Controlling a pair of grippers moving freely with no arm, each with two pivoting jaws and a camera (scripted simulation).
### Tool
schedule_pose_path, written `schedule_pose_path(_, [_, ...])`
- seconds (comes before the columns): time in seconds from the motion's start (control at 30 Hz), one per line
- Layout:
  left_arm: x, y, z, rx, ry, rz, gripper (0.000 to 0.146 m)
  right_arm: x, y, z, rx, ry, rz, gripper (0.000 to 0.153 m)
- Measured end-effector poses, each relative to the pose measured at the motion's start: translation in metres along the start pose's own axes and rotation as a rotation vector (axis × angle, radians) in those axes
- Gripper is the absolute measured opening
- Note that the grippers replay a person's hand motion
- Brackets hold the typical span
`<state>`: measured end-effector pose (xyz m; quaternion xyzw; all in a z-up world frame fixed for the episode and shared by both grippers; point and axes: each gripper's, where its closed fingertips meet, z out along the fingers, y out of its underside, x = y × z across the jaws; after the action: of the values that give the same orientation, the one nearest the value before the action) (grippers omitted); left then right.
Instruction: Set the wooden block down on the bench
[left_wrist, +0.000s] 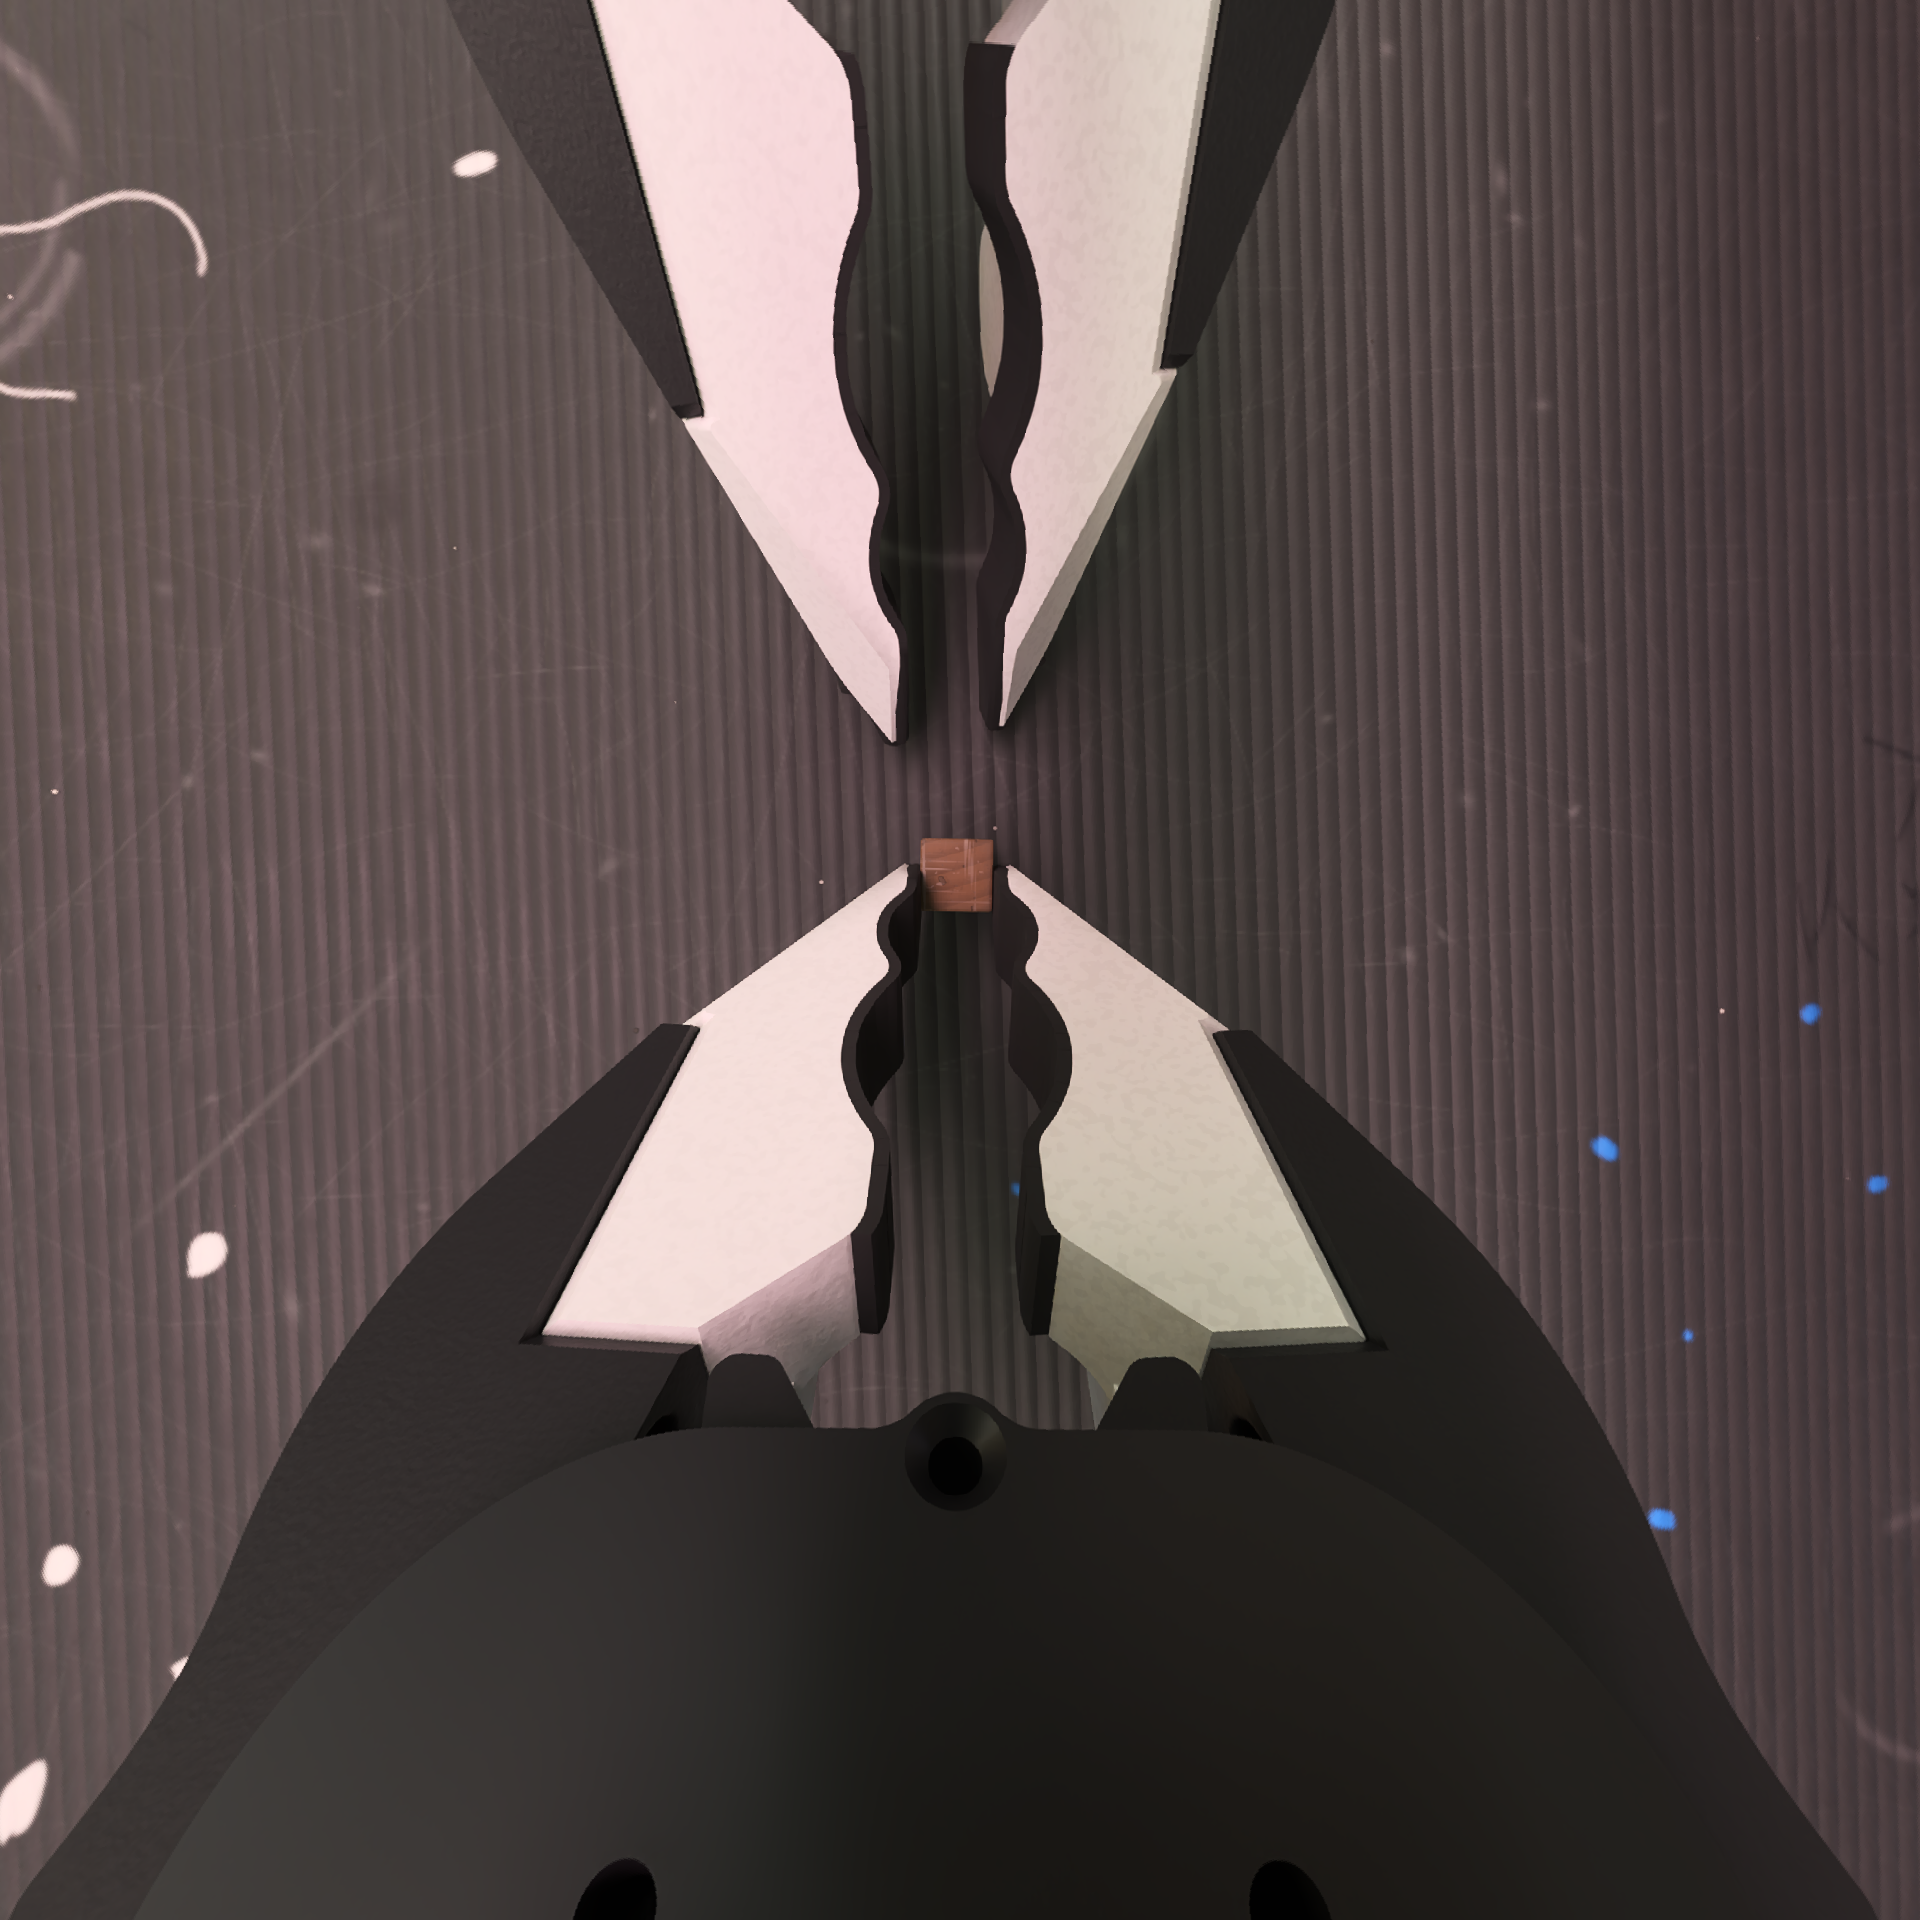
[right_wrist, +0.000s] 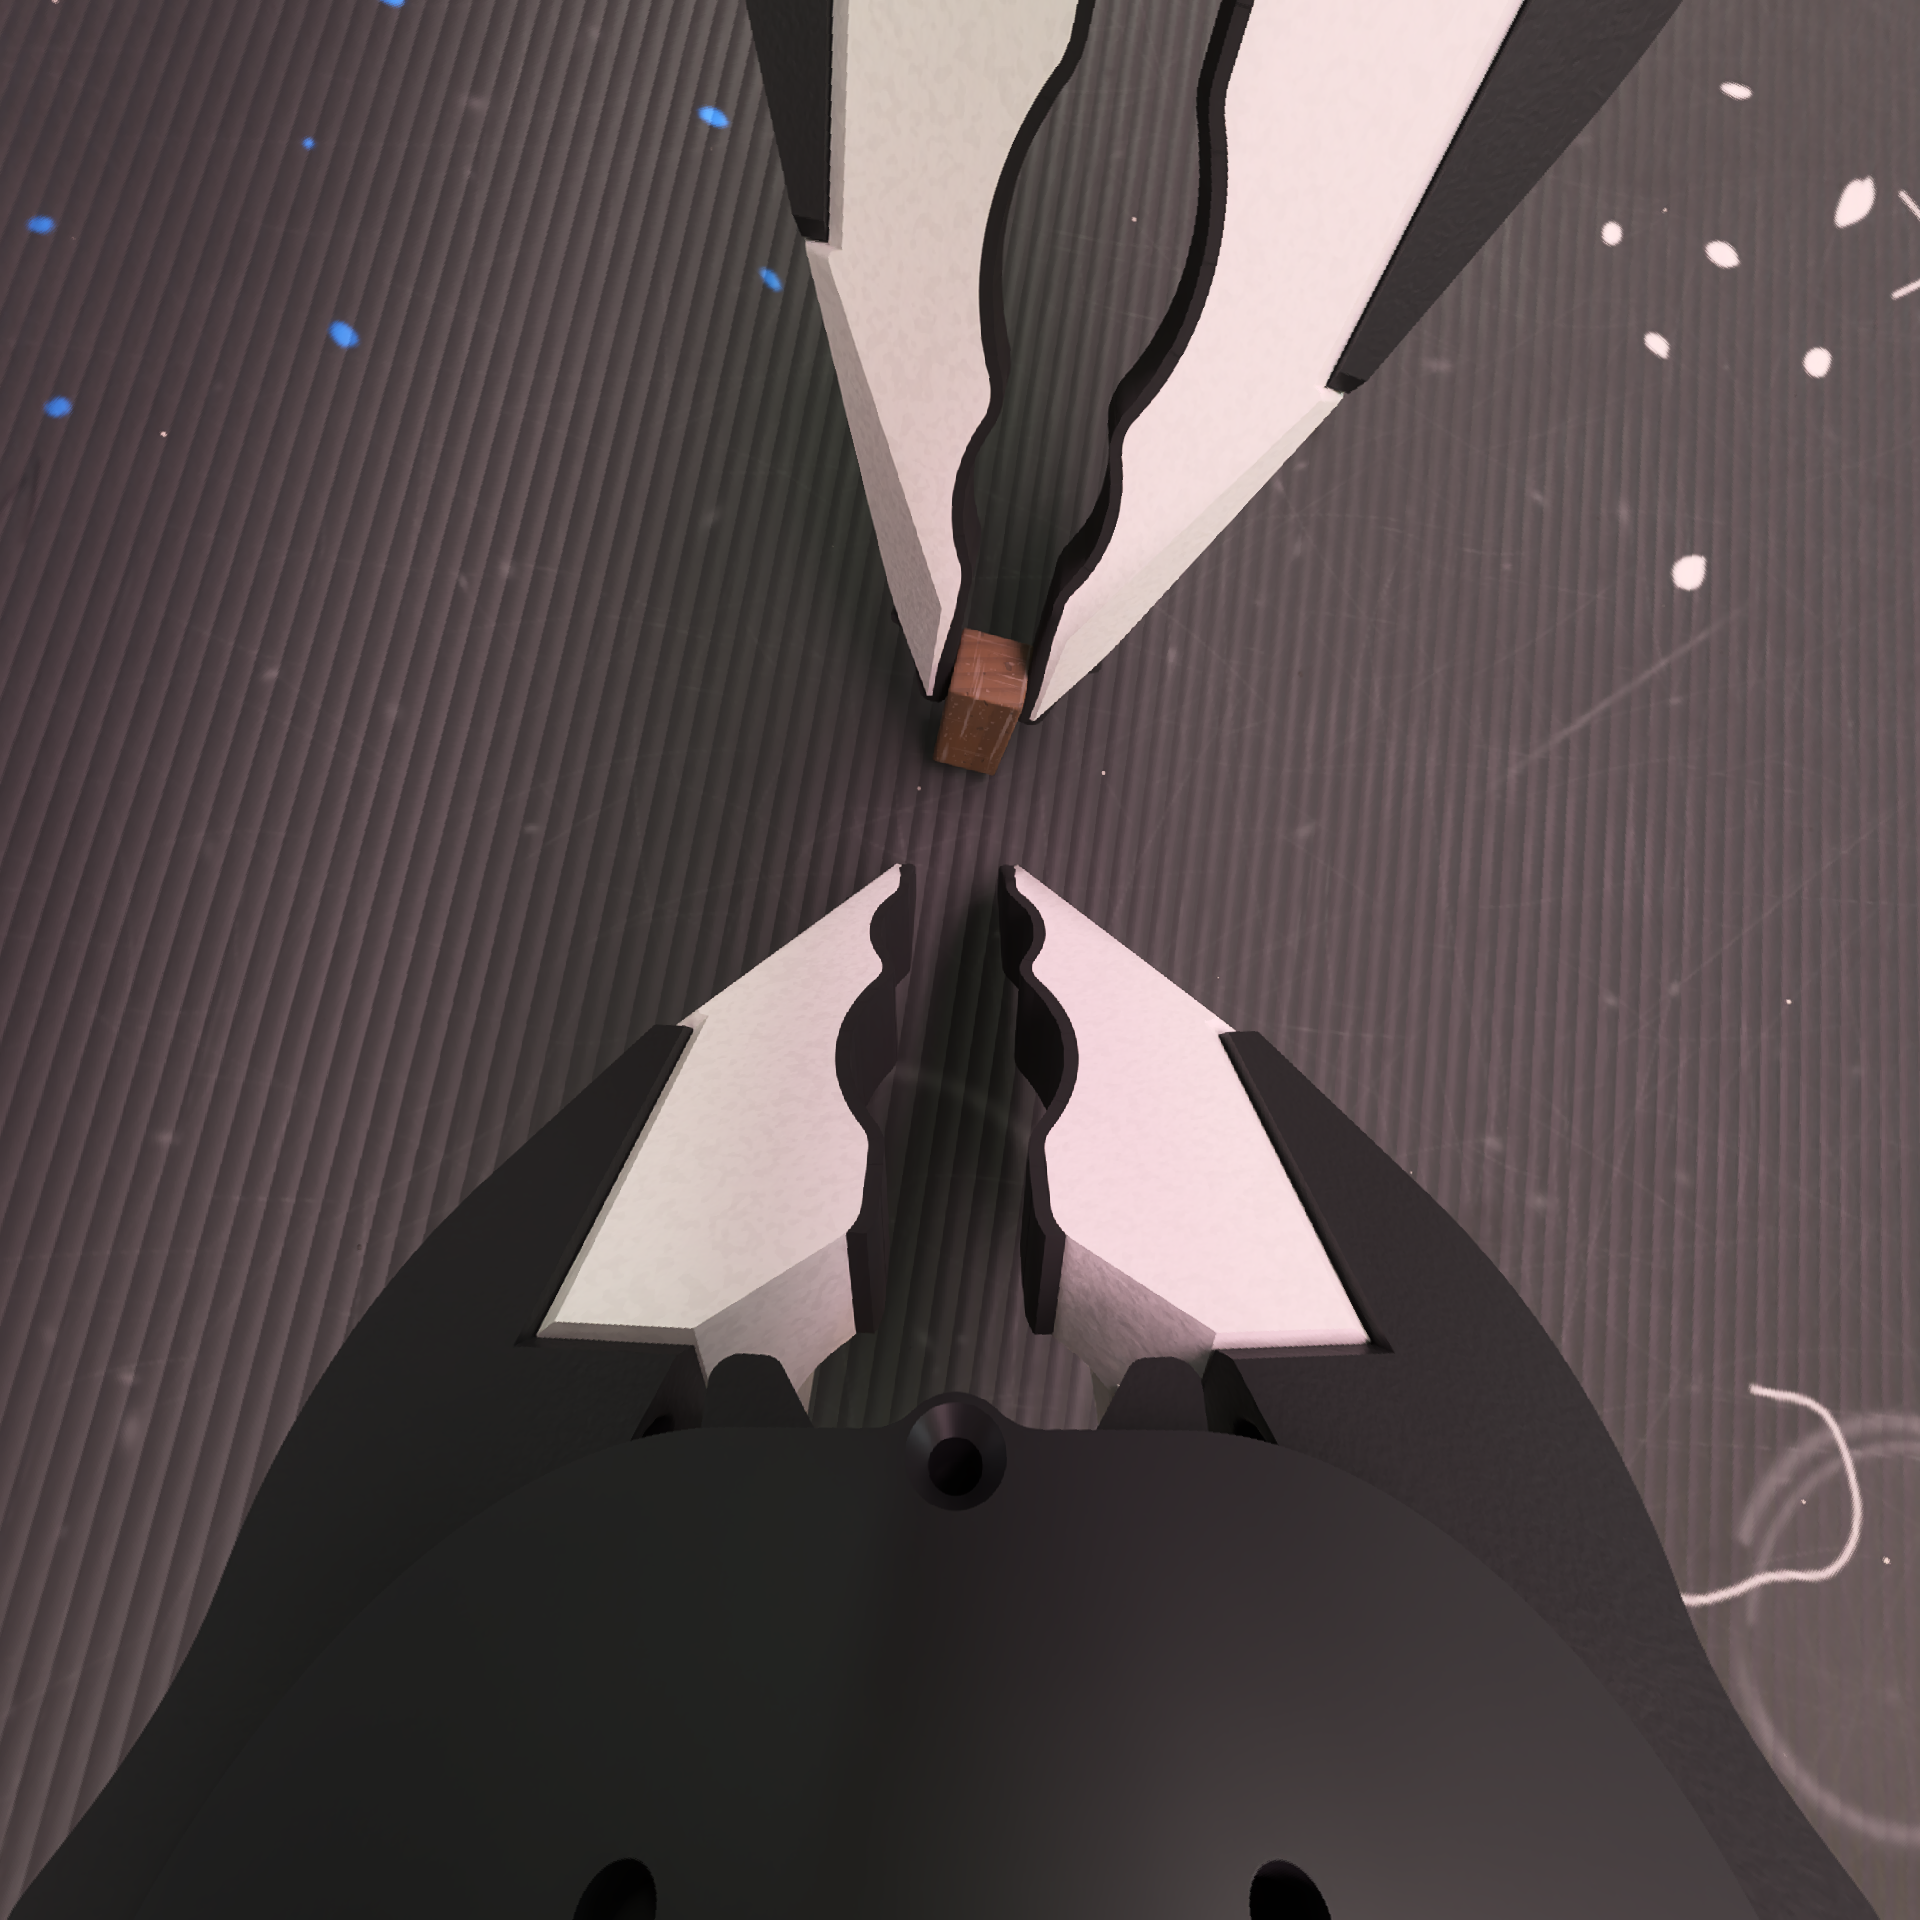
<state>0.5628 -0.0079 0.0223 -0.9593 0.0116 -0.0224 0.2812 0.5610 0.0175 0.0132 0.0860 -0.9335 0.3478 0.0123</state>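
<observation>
A small brown wooden block (left_wrist: 958, 878) sits between the fingertips of my left gripper (left_wrist: 958, 885), which is shut on it. In the right wrist view the block (right_wrist: 977, 732) sticks out past the tips of that gripper (right_wrist: 982, 704), close over the dark ribbed bench (right_wrist: 416, 831). I cannot tell whether the block touches the bench. My right gripper (right_wrist: 956, 878) faces the left one tip to tip, a short way from the block. Its jaws stand a narrow gap apart with nothing between them. It also shows at the top of the left wrist view (left_wrist: 948, 727).
The bench (left_wrist: 312, 727) is a dark ribbed mat with scratches. White paint specks (left_wrist: 476, 164) and a white squiggle (left_wrist: 156, 213) lie to one side, and blue specks (left_wrist: 1605, 1148) to the other.
</observation>
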Motion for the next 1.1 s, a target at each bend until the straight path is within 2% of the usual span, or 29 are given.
schedule_pose_path(1.1, [0.0024,0.0016,0.0,-0.131,0.173,0.278,0.013,-0.0041,-0.0019,0.0018,0.051,-0.054,-0.041,0.016])
